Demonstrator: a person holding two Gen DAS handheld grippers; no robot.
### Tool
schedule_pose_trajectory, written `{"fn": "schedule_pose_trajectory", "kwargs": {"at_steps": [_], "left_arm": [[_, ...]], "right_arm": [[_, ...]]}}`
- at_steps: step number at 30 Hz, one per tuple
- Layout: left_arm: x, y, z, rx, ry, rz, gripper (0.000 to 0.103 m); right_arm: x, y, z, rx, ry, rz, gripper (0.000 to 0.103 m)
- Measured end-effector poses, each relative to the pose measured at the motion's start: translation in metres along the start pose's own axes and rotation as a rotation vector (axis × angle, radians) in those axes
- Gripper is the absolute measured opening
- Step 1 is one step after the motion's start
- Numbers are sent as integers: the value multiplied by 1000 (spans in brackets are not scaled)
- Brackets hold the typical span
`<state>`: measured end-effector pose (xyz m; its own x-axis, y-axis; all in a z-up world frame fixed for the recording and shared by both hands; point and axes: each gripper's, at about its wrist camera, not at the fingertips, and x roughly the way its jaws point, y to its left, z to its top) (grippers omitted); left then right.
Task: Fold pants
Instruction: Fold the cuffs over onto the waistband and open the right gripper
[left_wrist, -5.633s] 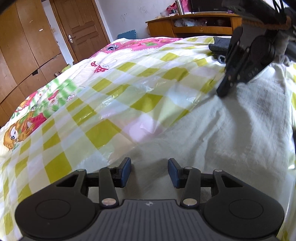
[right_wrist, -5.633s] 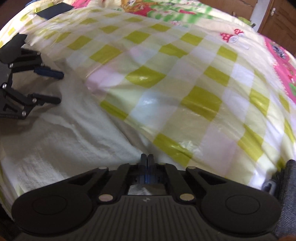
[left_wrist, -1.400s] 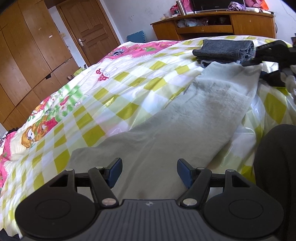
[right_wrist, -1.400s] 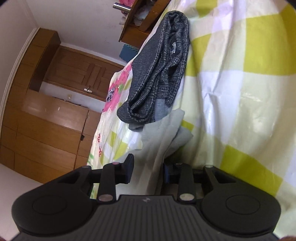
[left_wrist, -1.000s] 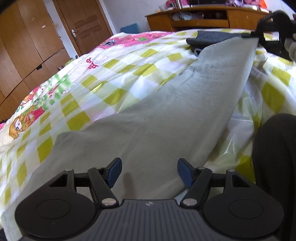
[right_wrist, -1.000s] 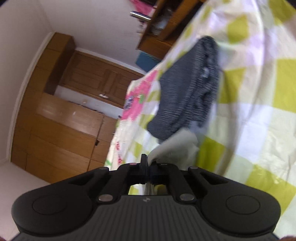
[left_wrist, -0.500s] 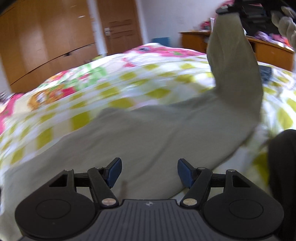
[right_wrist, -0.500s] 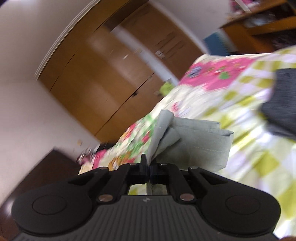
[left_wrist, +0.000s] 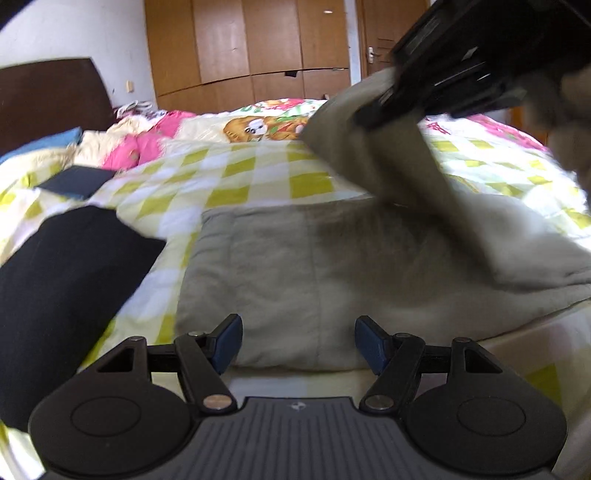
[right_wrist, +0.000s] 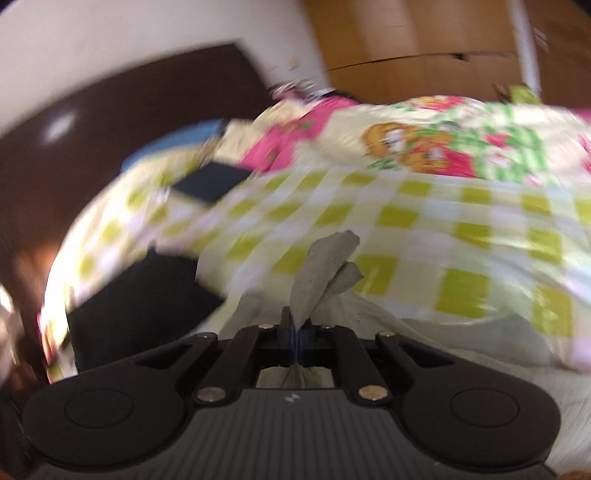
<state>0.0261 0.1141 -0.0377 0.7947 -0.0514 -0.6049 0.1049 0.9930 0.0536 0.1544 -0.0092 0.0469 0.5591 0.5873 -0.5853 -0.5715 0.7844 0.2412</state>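
Pants (right_wrist: 325, 266) pinched, right gripper (right_wrist: 295, 332); right-wrist view only

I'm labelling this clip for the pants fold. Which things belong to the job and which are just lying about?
In the job:
grey pants
right gripper, shut on the pants' end
left gripper, open

Lying about:
black folded garment
dark blue folded item
checked bed cover
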Motion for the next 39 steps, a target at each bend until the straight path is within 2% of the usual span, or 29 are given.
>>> {"fn": "schedule_pose_trajectory", "kwargs": {"at_steps": [4,13,17,19,21,25,26,28,32,34,36,39], "left_arm": [[-4,12,-2,-51,-21,-30,81],[-5,35,-6,-192,-32,-83,81],[-7,39,-8,-218,-41,-84,81],[-8,39,-9,-218,-47,-80,81],[-10,36,-10,-219,-53,-76,81],[-14,37,-13,-223,-52,-78,82],[-15,38,-13,-221,-50,-78,82],[-18,38,-12,-222,-57,-76,82],[-26,42,-14,-233,-52,-56,82],[-35,47,-15,-252,-56,-41,82],[-47,50,-14,-254,-87,-14,82],[-54,53,-3,-264,-146,-3,82]], "right_arm": [[23,47,-19,-212,75,-9,4],[52,85,-32,-439,152,-47,5],[58,104,-39,-563,156,-45,6],[62,109,-43,-586,164,-35,6],[61,114,-46,-612,153,-27,5],[56,126,-55,-753,126,-18,7],[58,125,-54,-747,143,-8,10],[61,121,-48,-701,180,24,23],[48,107,-33,-594,209,108,27],[35,94,-22,-543,192,135,36],[31,79,-11,-523,163,98,39],[49,56,1,-529,161,-1,38]]}}
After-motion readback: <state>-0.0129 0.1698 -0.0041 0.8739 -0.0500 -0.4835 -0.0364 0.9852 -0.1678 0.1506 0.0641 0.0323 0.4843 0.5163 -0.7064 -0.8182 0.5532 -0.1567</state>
